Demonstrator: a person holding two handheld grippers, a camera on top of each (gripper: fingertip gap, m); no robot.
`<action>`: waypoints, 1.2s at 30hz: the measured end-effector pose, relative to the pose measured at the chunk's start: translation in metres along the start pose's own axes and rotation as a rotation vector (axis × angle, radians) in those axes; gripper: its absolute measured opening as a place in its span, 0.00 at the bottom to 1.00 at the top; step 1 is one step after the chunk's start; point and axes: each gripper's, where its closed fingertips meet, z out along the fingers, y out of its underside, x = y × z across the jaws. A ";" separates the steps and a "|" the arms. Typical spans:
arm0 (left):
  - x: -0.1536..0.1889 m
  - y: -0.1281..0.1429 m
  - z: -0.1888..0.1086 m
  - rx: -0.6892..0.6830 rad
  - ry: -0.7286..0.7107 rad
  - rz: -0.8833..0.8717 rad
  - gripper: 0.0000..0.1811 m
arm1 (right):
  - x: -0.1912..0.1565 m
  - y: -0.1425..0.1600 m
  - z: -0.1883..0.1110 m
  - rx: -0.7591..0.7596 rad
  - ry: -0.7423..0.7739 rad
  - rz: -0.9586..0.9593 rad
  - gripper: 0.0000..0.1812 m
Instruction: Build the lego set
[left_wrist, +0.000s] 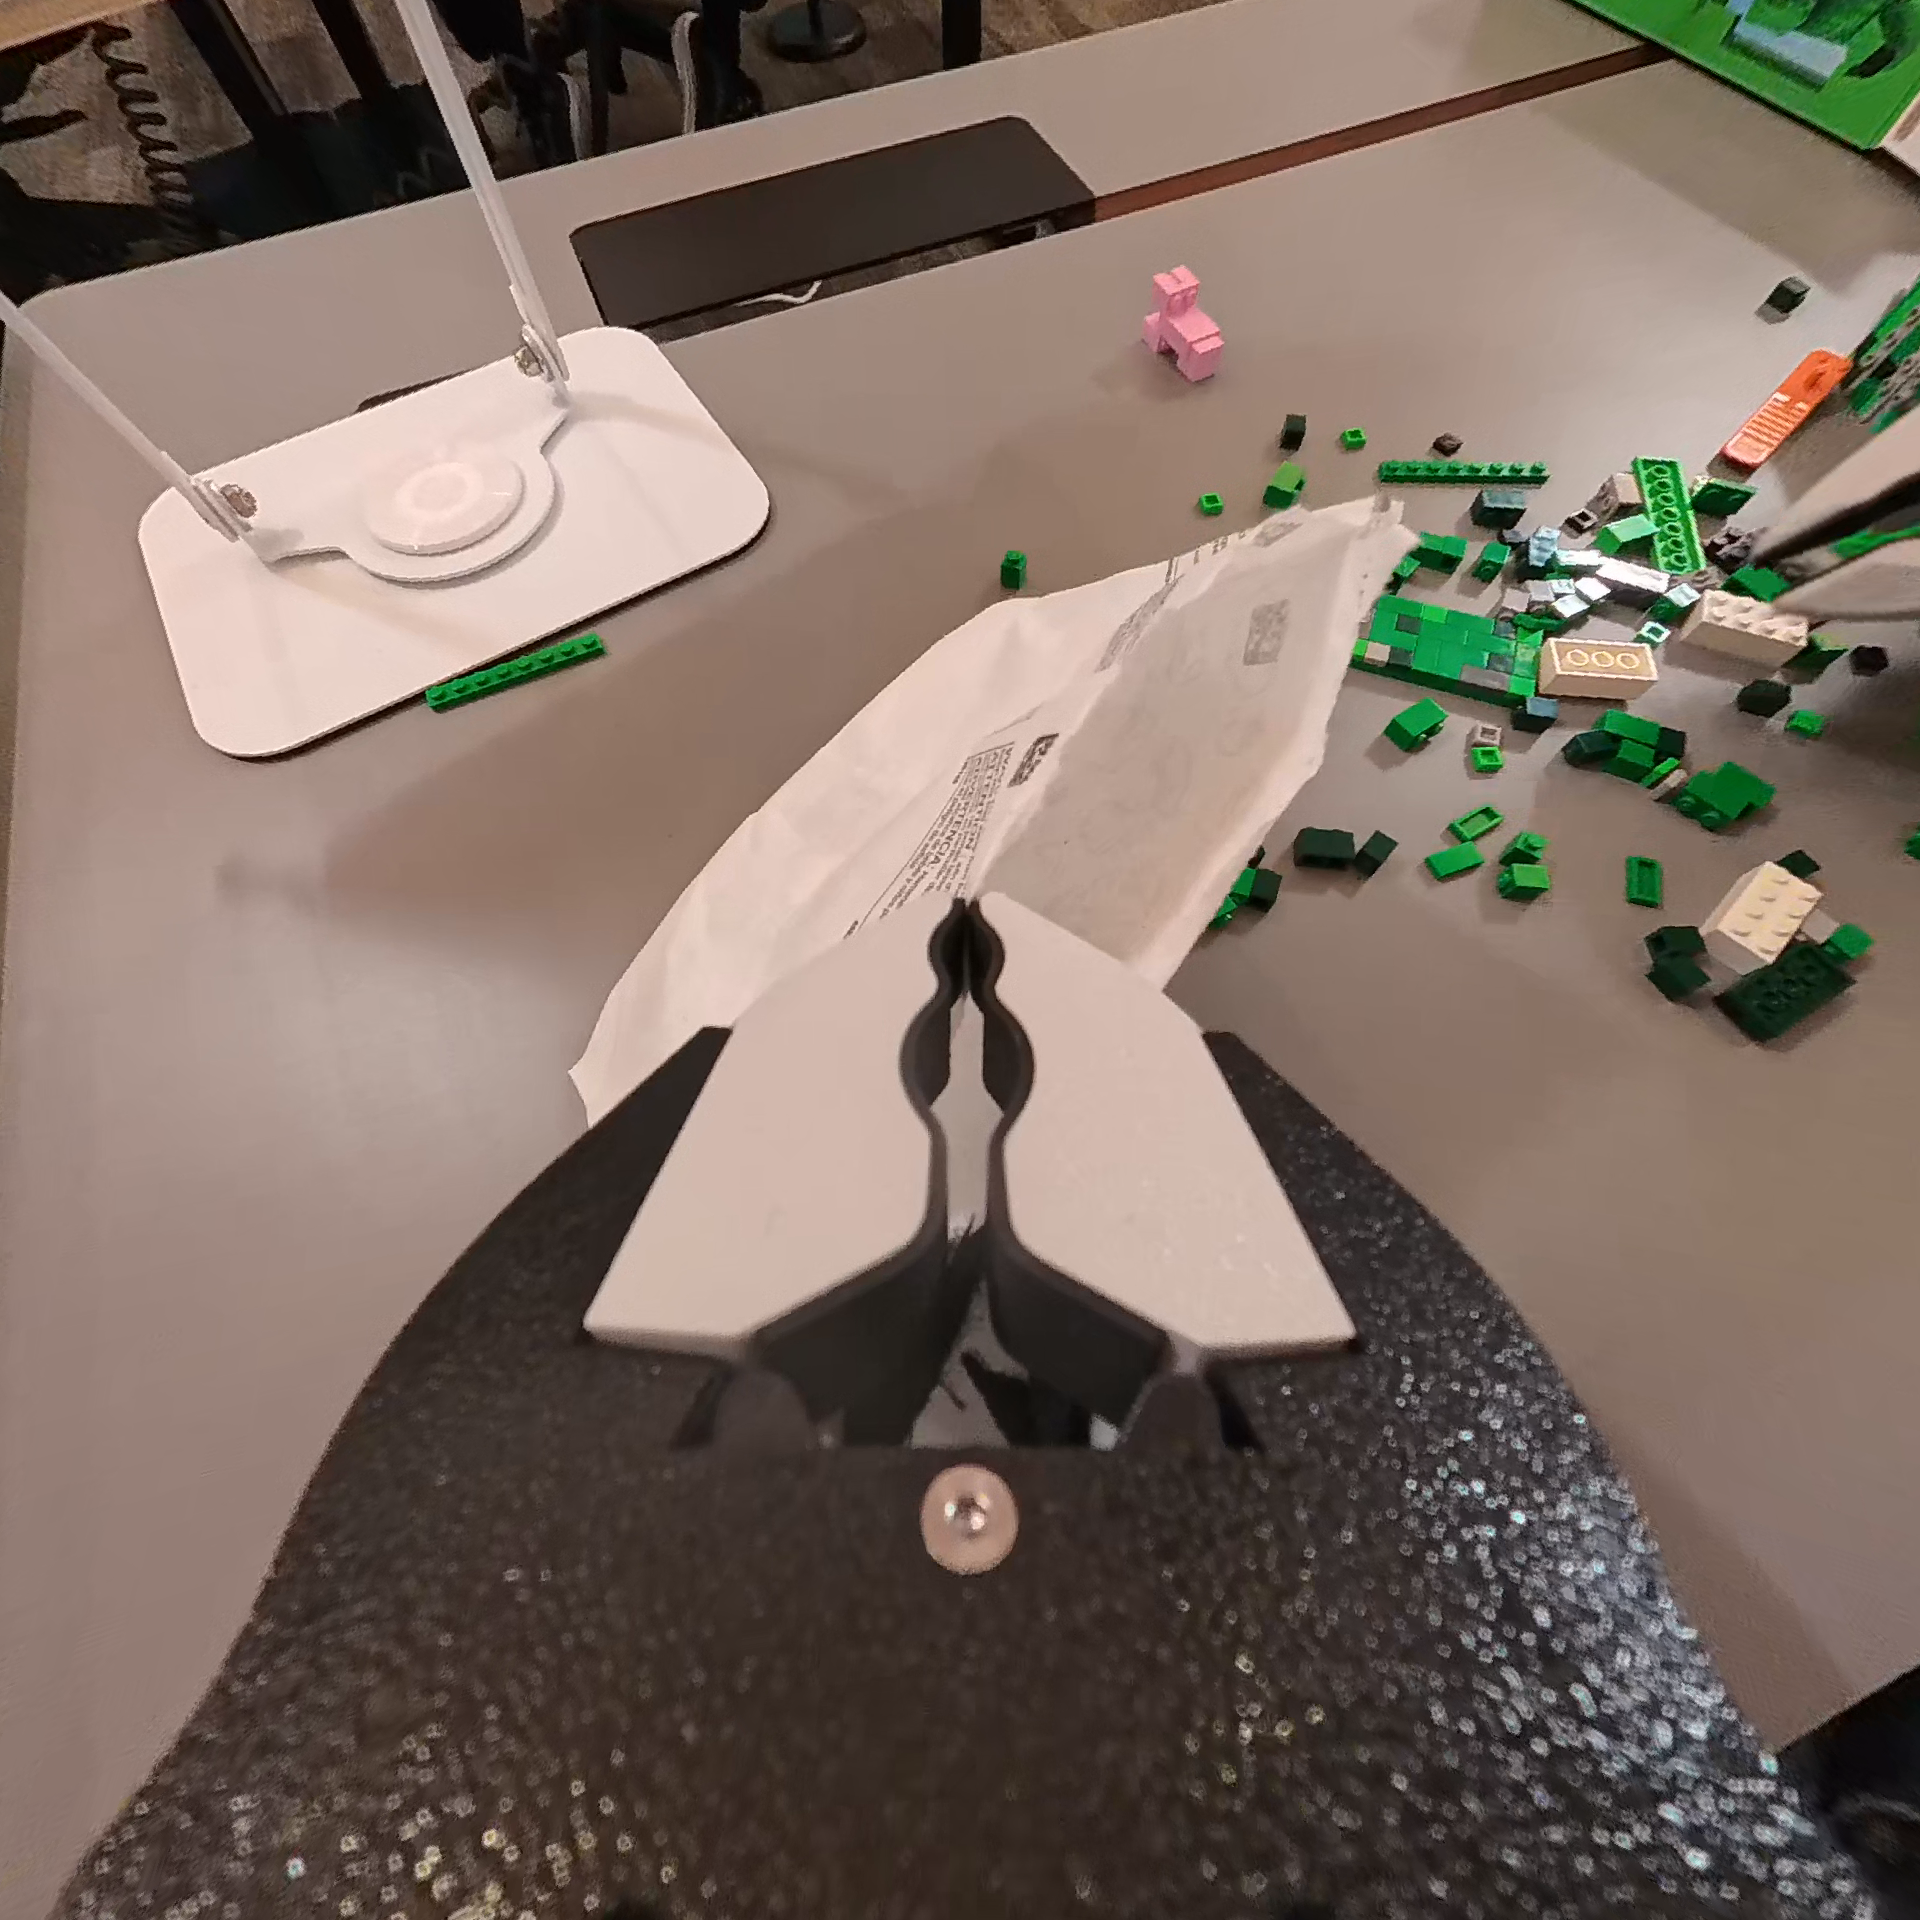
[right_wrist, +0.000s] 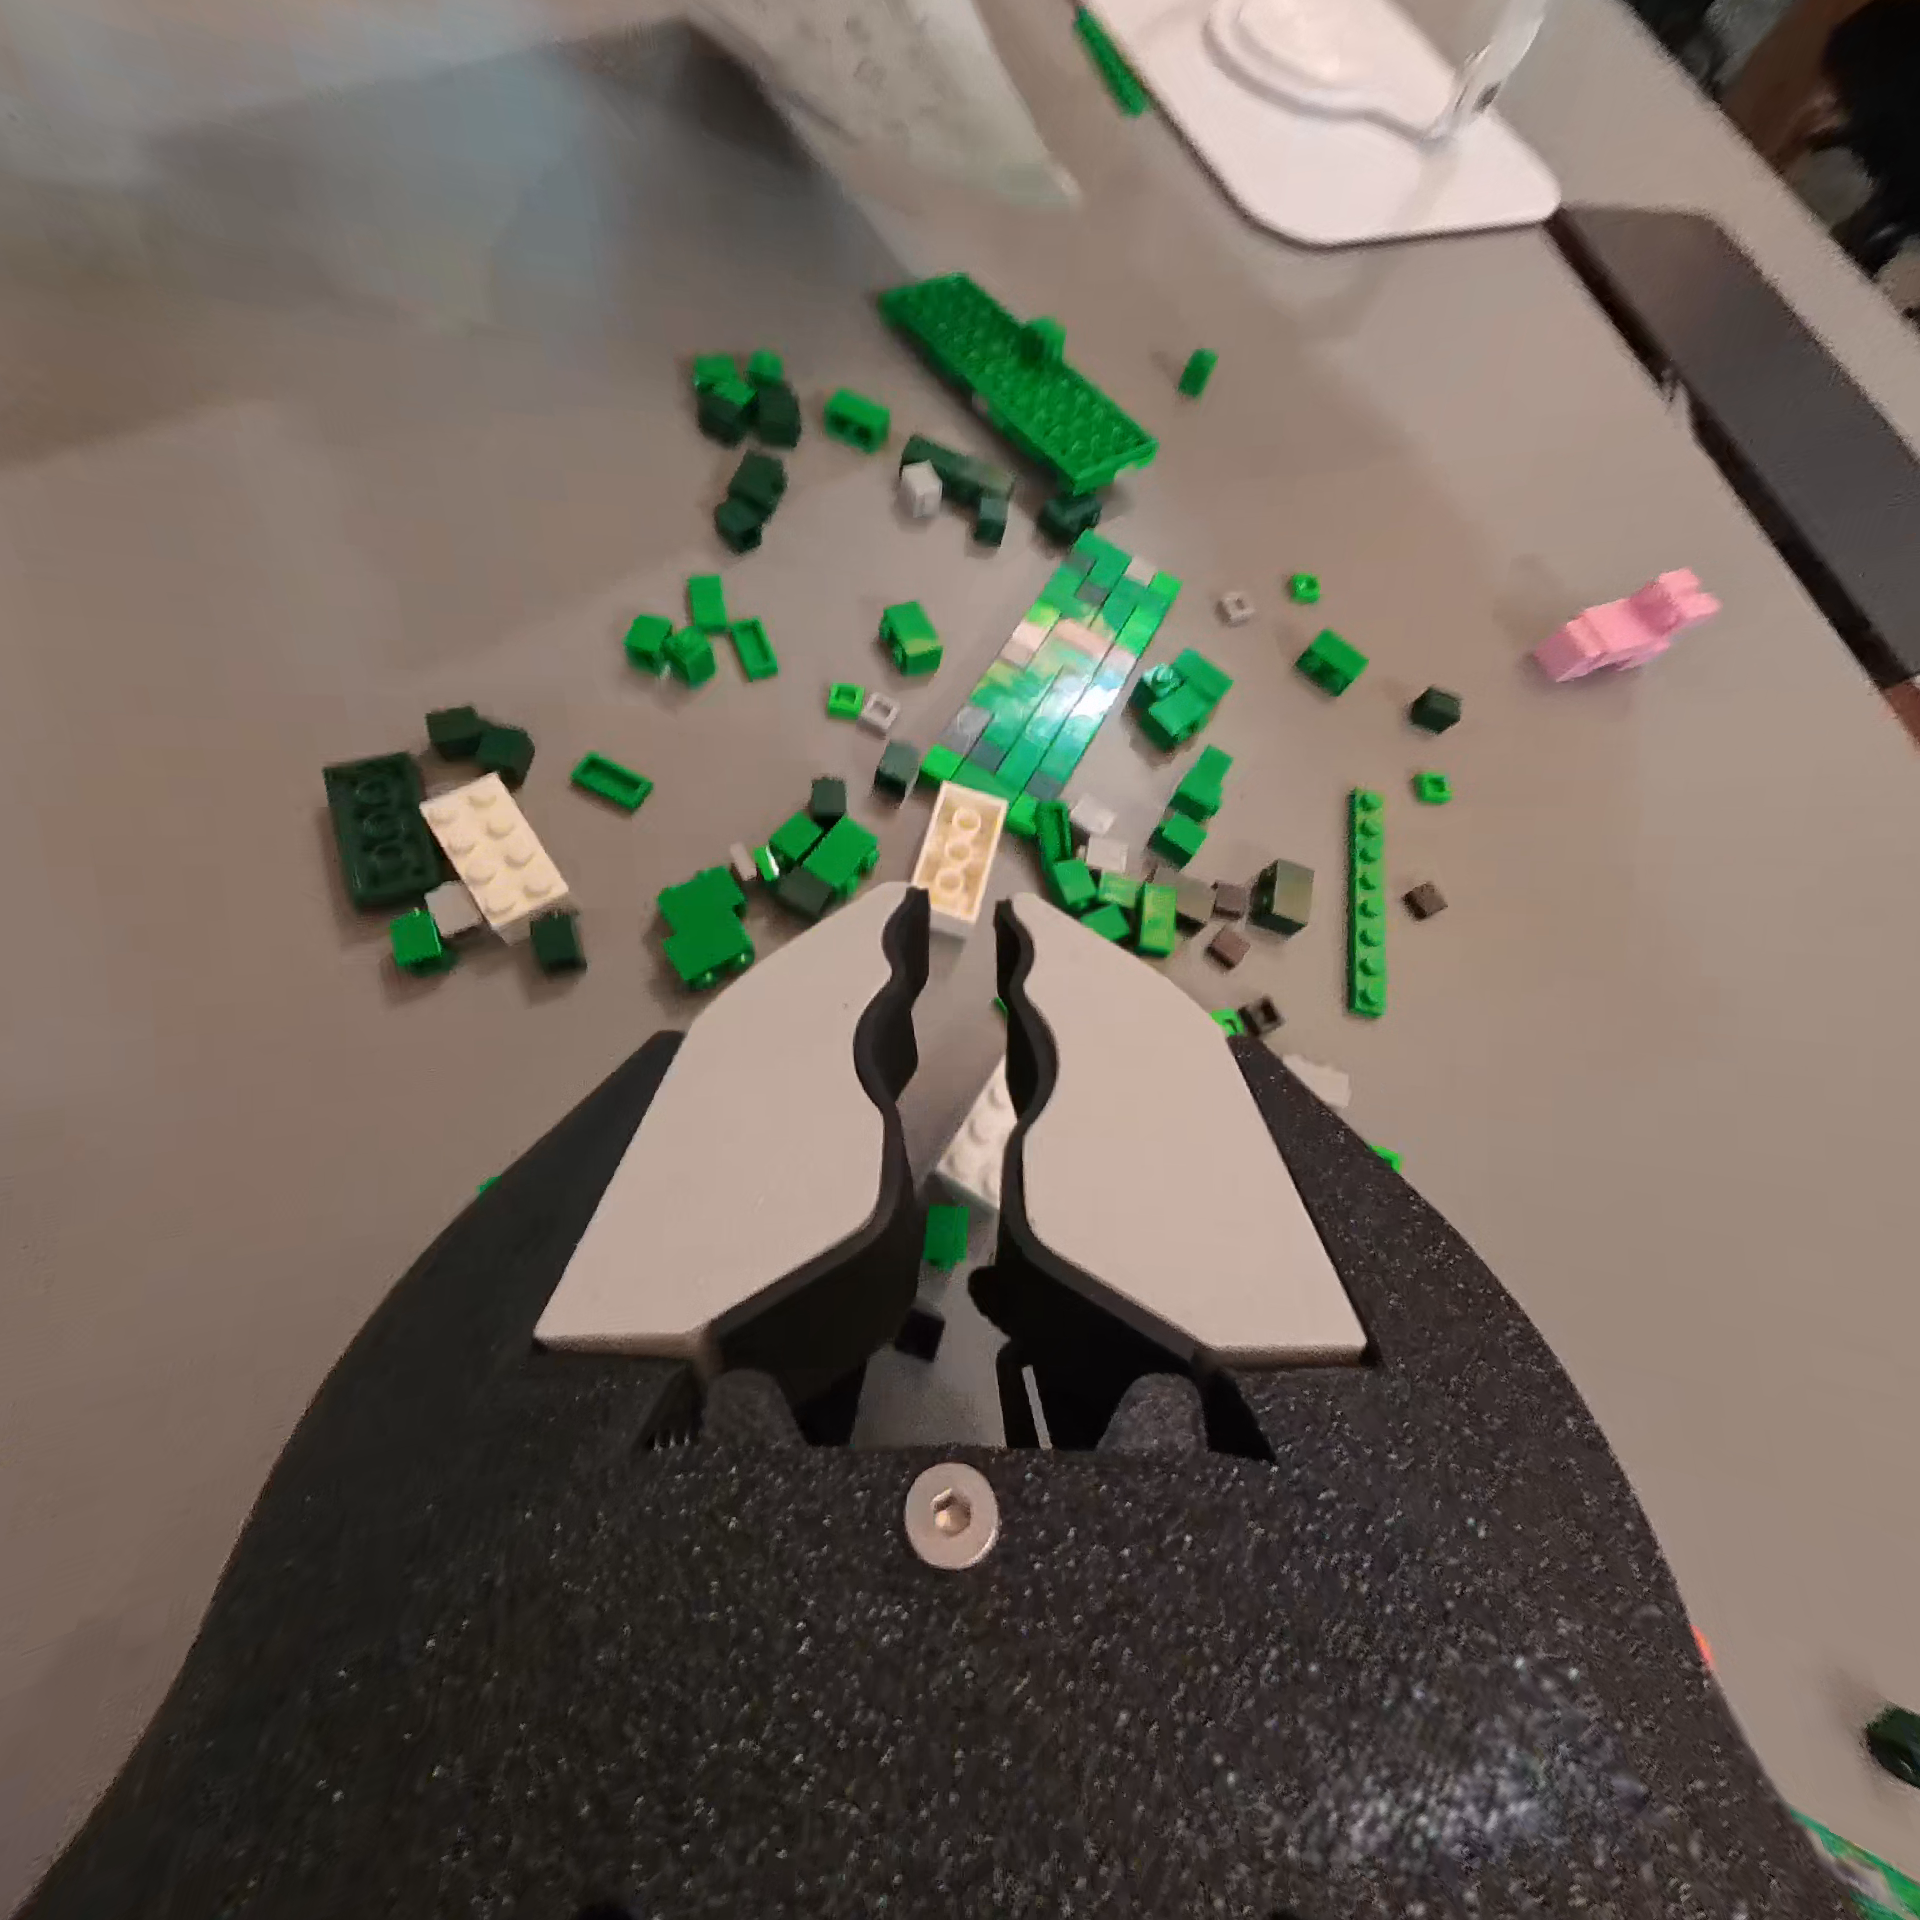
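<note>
Left gripper (left_wrist: 971, 914), wavy black pads pressed together, pinches a crumpled white paper bag (left_wrist: 1091, 727) (printed) running toward 1 o'clock; right gripper (right_wrist: 961, 909), jaws slightly spread and empty, hovers over glossy green lego bricks (right_wrist: 1060, 665) scattered at 12 o'clock on the matte grey table (right_wrist: 260, 623).

Green box (left_wrist: 1766, 73) cut by frame edge; white brick (right_wrist: 971, 1143) half-hidden behind fingers.

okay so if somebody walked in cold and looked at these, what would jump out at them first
Probably the left gripper, shut on a crumpled white paper bag lifted off the grey table. Next, the scatter of green bricks ahead of the open right gripper, and a lone pink figure off to that scatter's right.
</note>
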 end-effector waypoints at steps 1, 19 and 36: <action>0.000 0.000 0.000 -0.001 0.002 0.001 0.00 | -0.001 0.004 0.000 -0.026 -0.007 -0.008 0.07; 0.006 0.003 0.005 -0.022 0.021 0.015 0.00 | -0.031 0.049 -0.015 -0.312 -0.164 0.077 0.07; 0.025 -0.001 0.008 -0.032 0.051 0.046 0.00 | -0.067 -0.126 0.013 0.237 -0.085 -0.193 0.03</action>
